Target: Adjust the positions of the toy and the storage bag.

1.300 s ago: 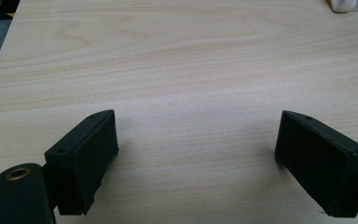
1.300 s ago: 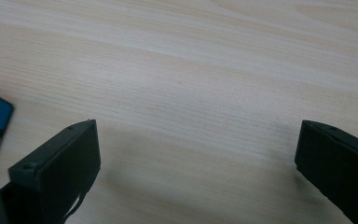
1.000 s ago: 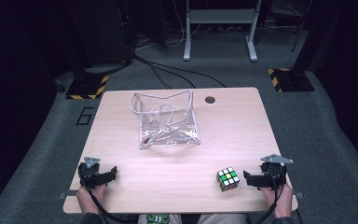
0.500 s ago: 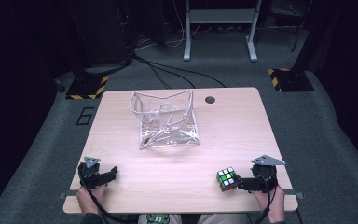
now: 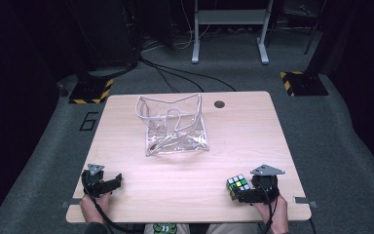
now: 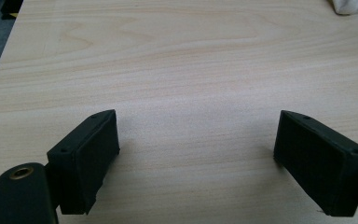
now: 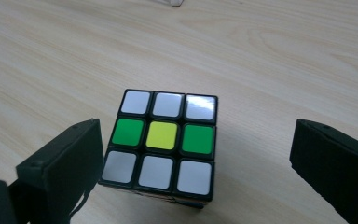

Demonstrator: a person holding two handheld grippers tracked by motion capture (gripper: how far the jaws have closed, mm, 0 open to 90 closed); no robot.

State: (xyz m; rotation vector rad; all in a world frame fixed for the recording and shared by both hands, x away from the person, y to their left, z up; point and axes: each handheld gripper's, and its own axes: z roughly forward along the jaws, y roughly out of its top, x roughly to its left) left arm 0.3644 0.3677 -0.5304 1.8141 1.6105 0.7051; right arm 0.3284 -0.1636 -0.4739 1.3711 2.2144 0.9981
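While 2 grippers gape, 1 cube [image 7: 162,142] and 1 bag [image 5: 173,124] sit.

A wide stretch of bare counter [image 5: 185,170] is left between the left claw [image 5: 113,181] and the right claw [image 5: 237,195]. Ahead of the left claw, whose jaws stand wide apart, nothing is met up to the clear plastic bag [image 5: 175,126] in the middle of the counter. The gap between the right claw's spread jaws is taken by the puzzle cube [image 7: 161,142], close to one jaw.

Overhead view and both close gripper views share the table [image 5: 253,131].
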